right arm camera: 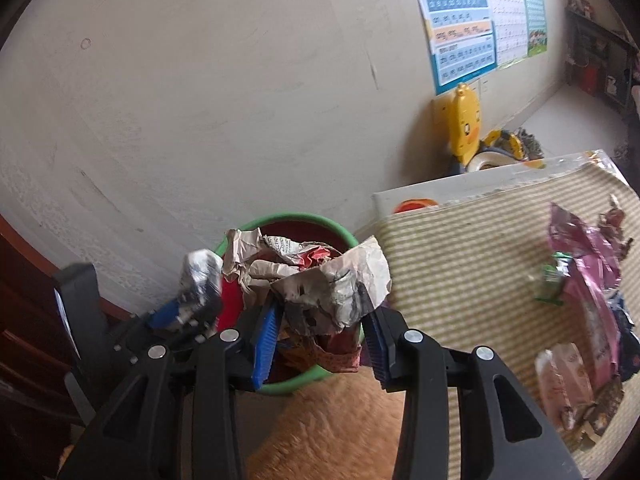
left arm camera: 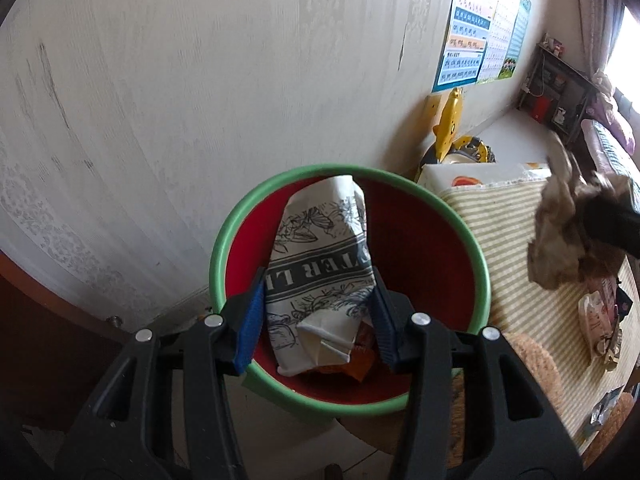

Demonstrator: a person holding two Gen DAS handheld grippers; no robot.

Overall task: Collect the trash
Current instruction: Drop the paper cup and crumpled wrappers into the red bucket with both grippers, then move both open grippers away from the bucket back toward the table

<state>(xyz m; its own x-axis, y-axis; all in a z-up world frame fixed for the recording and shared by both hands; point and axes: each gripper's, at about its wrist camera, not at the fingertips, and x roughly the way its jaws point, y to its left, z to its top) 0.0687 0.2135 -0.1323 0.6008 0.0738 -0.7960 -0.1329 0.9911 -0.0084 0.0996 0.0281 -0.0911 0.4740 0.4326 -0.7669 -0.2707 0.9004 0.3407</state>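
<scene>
The left gripper [left arm camera: 318,316] is closed on a folded printed paper bag [left arm camera: 320,264], held over the red bin [left arm camera: 472,240]. To its right, the right gripper [right arm camera: 322,340] pinches a crumpled paper wad [right arm camera: 316,280]. Both look light and soft; the middle gives the safest hold.

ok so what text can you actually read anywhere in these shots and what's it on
"VER L", seen upside down, cut off at both ends: grey band on the white printed paper wrapper in the left gripper.
Wall posters: rows of characters, too small to read.
Crumpled newspaper in the right gripper: print too blurred.
Pink packet: unreadable.
</scene>
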